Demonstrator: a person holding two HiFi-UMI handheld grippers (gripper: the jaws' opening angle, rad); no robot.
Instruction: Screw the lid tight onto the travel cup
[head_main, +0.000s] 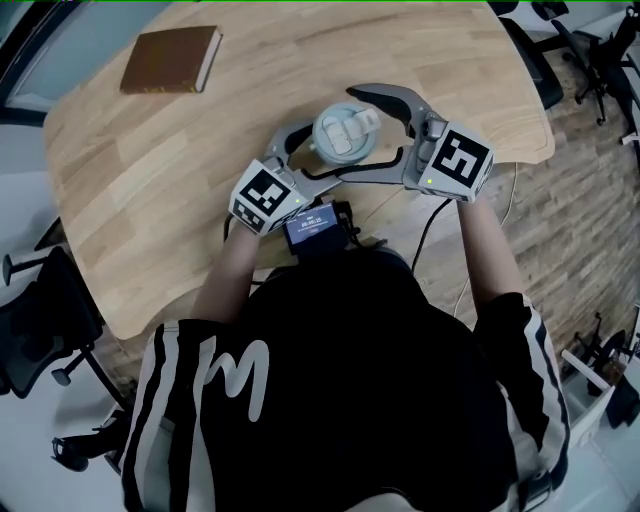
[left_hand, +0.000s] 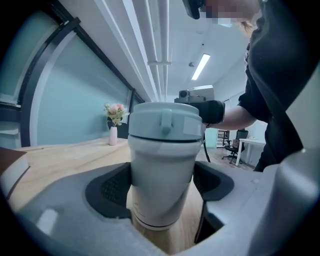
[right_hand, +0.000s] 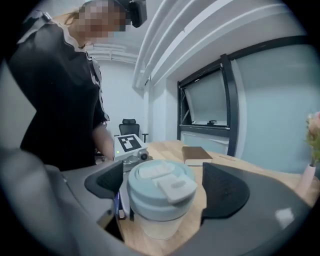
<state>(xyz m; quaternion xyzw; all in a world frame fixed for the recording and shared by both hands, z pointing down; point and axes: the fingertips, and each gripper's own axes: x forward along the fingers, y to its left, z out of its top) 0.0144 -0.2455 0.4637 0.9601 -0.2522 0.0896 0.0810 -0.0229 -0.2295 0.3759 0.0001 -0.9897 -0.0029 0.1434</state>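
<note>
The fingers (left_hand: 107, 187) of your left gripper (left_hand: 162, 182) clamp the travel cup (left_hand: 162, 160), standing on the bench (head_main: 150, 170) well apart from the book (head_main: 172, 60). The fingers (right_hand: 225, 192) of your right gripper (right_hand: 165, 187) gape around the lid (right_hand: 150, 197), touching nothing. Close off-centre and you'll likely snag the flip tab (right_hand: 176, 189) or cross-thread the lid.

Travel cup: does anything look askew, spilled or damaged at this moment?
Nothing stands out. The travel cup stands upright on the table, its lid sitting level, no spill visible. The left gripper grips its body; the right gripper has its jaws apart either side of the lid.
</note>
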